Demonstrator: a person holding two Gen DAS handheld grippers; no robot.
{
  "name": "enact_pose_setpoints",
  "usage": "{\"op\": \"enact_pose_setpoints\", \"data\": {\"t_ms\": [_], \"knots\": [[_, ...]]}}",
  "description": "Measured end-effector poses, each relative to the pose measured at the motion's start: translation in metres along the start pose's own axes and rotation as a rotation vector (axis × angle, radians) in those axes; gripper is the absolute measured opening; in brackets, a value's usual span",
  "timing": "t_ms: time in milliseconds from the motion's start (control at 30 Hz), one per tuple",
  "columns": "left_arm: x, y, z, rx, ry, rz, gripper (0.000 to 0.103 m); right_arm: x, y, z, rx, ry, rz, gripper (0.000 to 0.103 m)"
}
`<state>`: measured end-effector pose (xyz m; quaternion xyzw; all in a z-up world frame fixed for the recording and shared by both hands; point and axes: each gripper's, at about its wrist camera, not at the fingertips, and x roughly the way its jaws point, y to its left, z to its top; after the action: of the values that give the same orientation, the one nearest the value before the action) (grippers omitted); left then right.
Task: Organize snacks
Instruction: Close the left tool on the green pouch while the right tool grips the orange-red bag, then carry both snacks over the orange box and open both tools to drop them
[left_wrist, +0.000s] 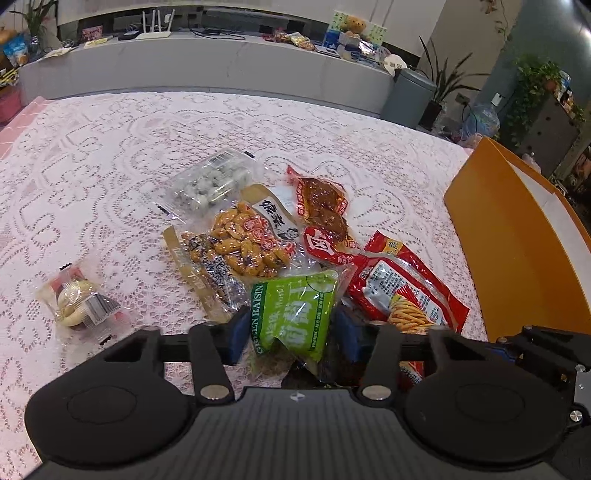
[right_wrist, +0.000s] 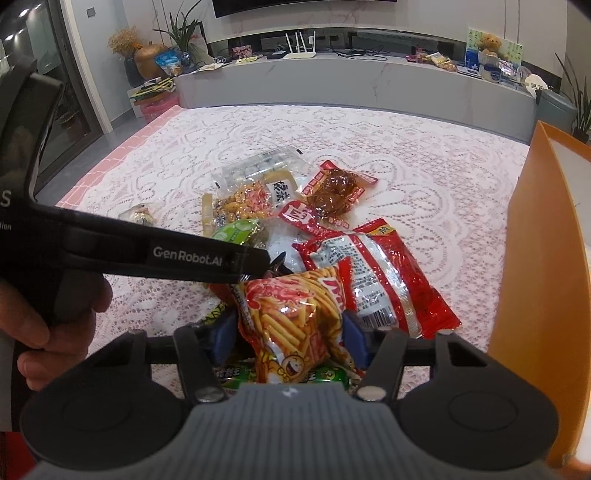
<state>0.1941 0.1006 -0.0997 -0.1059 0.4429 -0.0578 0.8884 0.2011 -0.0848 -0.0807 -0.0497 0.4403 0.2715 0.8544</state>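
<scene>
A pile of snack packets lies on the lace-covered table (left_wrist: 110, 155). My left gripper (left_wrist: 291, 332) is shut on a green raisin bag (left_wrist: 295, 314), its blue pads pressing both sides. My right gripper (right_wrist: 288, 336) is shut on a fries snack bag (right_wrist: 291, 314) with an orange cartoon print. Beyond lie a peanut bag (left_wrist: 243, 243), a clear bag of pale candies (left_wrist: 210, 184), a brown meat packet (left_wrist: 325, 199) and a large red packet (right_wrist: 376, 280). The left gripper's body (right_wrist: 147, 254) crosses the right wrist view from the left.
An orange box (left_wrist: 517, 240) stands open at the right edge of the table; it also shows in the right wrist view (right_wrist: 535, 240). A small wrapped sweet packet (left_wrist: 81, 299) lies apart at the left. A grey counter (left_wrist: 221, 66) runs behind the table.
</scene>
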Motion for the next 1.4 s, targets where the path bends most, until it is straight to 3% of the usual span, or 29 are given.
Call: {"op": "enact_pose_setpoints", "data": {"t_ms": [467, 900, 1167, 1400], "knots": [[-0.036, -0.009, -0.004, -0.012, -0.076, 0.03, 0.048, -0.03, -0.002, 0.001, 0.025, -0.059, 0.006, 0.052], [-0.101, -0.056, 0.006, 0.062, -0.179, 0.05, 0.048, -0.116, -0.009, 0.012, 0.047, -0.184, -0.053, 0.052], [-0.126, -0.121, 0.022, 0.191, -0.217, -0.062, 0.048, -0.172, -0.043, 0.013, 0.077, -0.257, -0.151, 0.052], [-0.108, -0.192, 0.024, 0.372, -0.185, -0.132, 0.048, -0.206, -0.102, 0.007, 0.154, -0.201, -0.187, 0.052]]}}
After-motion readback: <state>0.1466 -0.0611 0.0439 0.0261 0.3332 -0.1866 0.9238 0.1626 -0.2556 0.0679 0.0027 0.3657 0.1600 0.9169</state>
